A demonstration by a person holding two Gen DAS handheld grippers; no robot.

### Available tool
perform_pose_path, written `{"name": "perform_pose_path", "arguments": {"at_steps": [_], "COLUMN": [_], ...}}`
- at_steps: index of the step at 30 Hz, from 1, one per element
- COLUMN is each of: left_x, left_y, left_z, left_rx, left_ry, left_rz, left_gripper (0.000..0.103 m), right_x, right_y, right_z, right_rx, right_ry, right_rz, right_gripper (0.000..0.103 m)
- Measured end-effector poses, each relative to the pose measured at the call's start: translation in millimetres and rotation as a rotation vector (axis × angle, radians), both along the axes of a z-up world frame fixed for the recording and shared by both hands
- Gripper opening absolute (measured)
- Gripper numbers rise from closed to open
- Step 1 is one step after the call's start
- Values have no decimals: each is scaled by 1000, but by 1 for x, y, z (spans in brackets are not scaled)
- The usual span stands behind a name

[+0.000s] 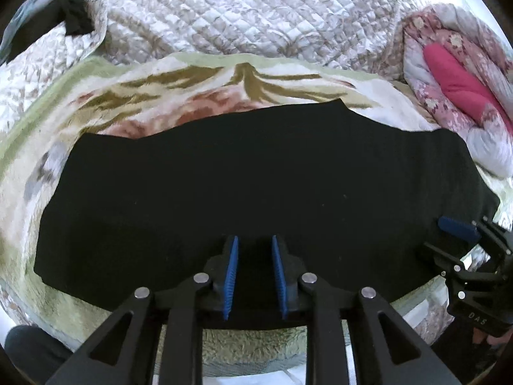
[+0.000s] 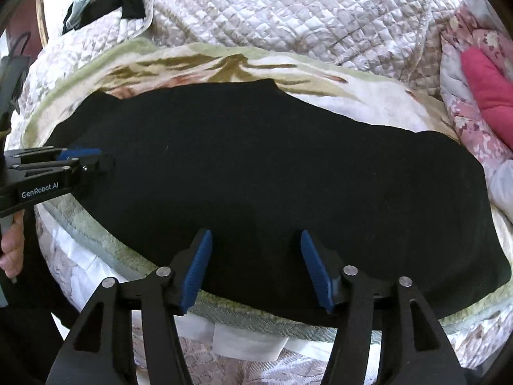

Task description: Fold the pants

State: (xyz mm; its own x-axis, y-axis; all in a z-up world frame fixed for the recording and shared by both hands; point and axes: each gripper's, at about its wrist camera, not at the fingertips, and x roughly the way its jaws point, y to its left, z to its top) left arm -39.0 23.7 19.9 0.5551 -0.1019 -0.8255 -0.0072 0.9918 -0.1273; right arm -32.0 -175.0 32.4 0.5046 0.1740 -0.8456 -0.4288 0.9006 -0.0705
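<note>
Black pants [image 1: 256,173] lie spread in a long band across a floral fleece blanket [image 1: 96,102] on a quilted bed [image 1: 243,9], their near hem running along the blanket's near edge. The left gripper [image 1: 255,276] hangs over that near hem with its blue pads a narrow gap apart and nothing pinched between them. The right gripper [image 2: 256,269] stands spread wide over the same hem further along, also empty. A crumpled floral duvet [image 1: 449,73] with a pink lining sits at the bed's far right corner.

The cloth looks soft, light and limp, likely to sag and slide on the fleece instead of holding a crease. The safest hold appears to be the doubled near hem, one claw toward each end, so the layers lift together.
</note>
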Motion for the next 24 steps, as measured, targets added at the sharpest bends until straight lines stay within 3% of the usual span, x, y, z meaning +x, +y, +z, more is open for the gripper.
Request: {"name": "perform_pose_path", "arguments": {"at_steps": [4, 10, 13, 20, 24], "left_x": [0, -8, -6, -8, -8], "left_y": [3, 13, 17, 15, 17], "left_z": [3, 11, 2, 1, 1], "left_rx": [-12, 15, 19, 27, 20], "left_ry": [9, -14, 18, 11, 12], "left_rz": [8, 46, 60, 44, 42], "left_gripper": [25, 25, 25, 29, 30], "right_x": [6, -4, 2, 0, 4], "right_y": [-2, -3, -2, -3, -17], "right_z": [6, 17, 1, 9, 11], "right_rx": [0, 40, 23, 18, 17], "right_ry": [50, -24, 37, 1, -14], "right_rz": [-23, -24, -36, -35, -103], "right_gripper": [60, 60, 60, 60, 60]}}
